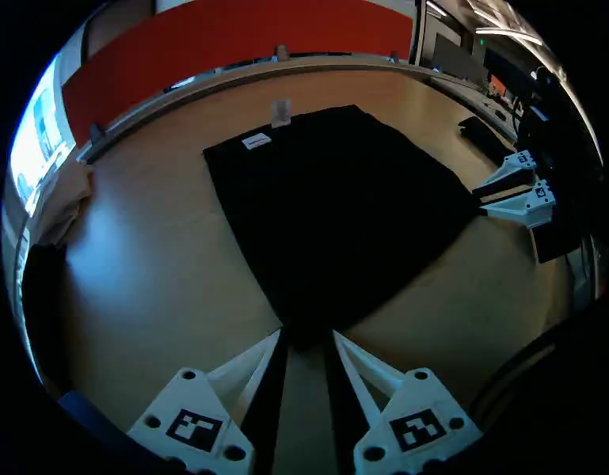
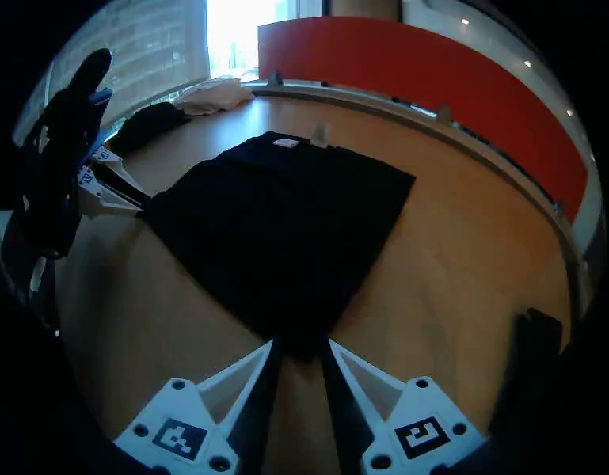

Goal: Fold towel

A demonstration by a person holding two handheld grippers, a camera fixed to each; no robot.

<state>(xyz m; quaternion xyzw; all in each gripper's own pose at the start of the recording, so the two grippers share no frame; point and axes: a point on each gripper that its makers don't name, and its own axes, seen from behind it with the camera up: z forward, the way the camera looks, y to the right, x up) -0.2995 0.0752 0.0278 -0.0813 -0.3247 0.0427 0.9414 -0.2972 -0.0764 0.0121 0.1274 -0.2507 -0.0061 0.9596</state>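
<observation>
Left gripper view: the black towel lies flat on the bench, set corner-on to me. Its near corner points straight into my left hand-held gripper. The fingers there are a narrow way apart, with bare bench showing in the gap behind the tips. The corner lies between the tips, and I judge it is not pinched yet.

A white label marks the far-left corner. A small clear object stands just beyond the far edge.

On the right of this view, the right hand-held gripper meets the towel's right-hand corner. So the two grippers sit at the two ends of one edge, the edge nearest the person.

Right gripper view: it agrees. The left one is at the corner on the left, held by a dark-gloved hand. The right one's own fingers bracket the near corner, also a narrow way apart with bench visible between them.

Key relation: the towel runs forward and away from both grippers, toward the red panel. The labelled edge lies opposite the edge between the grippers. Each gripper is equally close to its own corner.

I cannot tell the towel's long side through the fisheye.

Judgement: next, close on both corners, then carry that edge forward over to the far edge.
</observation>
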